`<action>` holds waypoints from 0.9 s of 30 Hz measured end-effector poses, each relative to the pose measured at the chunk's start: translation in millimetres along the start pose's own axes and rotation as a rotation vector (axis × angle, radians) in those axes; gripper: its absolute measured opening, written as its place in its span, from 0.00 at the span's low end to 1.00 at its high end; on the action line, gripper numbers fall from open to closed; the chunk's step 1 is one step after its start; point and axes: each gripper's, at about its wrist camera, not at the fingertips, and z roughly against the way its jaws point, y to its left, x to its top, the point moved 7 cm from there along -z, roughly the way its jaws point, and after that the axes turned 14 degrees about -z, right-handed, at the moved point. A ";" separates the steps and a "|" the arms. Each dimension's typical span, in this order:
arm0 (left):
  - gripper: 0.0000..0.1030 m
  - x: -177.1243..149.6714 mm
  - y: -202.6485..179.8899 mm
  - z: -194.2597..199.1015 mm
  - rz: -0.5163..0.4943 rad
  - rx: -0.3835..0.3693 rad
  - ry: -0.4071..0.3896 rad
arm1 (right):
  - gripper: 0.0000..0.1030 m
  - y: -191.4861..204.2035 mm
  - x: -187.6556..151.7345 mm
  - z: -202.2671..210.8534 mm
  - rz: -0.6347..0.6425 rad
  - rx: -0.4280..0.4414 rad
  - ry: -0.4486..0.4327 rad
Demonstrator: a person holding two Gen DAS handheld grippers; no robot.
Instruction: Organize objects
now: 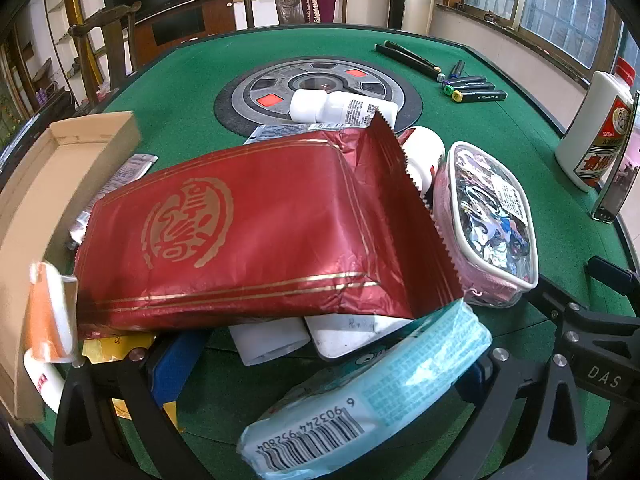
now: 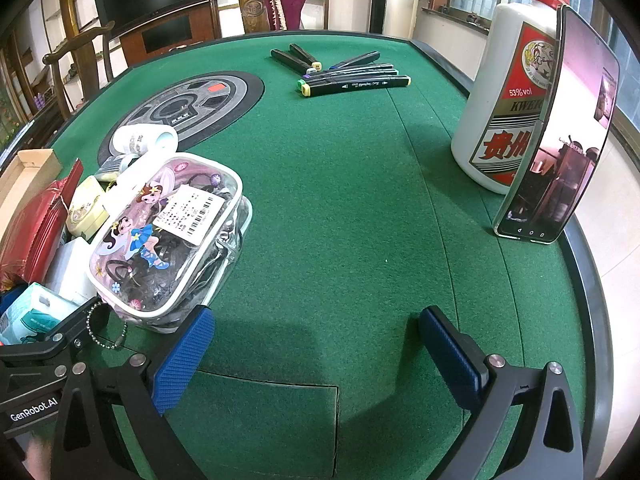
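Observation:
My left gripper (image 1: 320,364) is wide open around a pale blue tissue pack (image 1: 372,396) that lies between its fingers, its blue left pad (image 1: 176,364) showing. A big red foil bag (image 1: 256,224) rests on the pile just ahead, over white boxes (image 1: 304,336). A clear pink cartoon pouch (image 1: 488,220) lies to the right; it also shows in the right wrist view (image 2: 168,236). My right gripper (image 2: 316,356) is open and empty over bare green felt, its left pad (image 2: 184,356) next to the pouch.
A cardboard box (image 1: 40,184) stands at the left table edge. White bottles (image 1: 340,106) lie near the round centre panel (image 2: 188,104). Several black markers (image 2: 352,78) lie at the back. A large white liquor bottle (image 2: 508,92) with a phone (image 2: 568,132) leaning on it stands at right.

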 end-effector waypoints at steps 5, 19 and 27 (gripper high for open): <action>1.00 0.0 0.3 -0.2 0.000 0.000 0.000 | 1.00 0.0 -0.2 0.4 0.000 0.000 0.000; 1.00 -0.9 -1.6 0.1 0.002 0.004 0.001 | 1.00 0.0 -0.5 1.2 0.000 0.000 0.000; 1.00 -1.1 -2.4 1.2 -0.005 0.003 0.002 | 1.00 0.4 0.2 1.0 -0.004 -0.006 0.000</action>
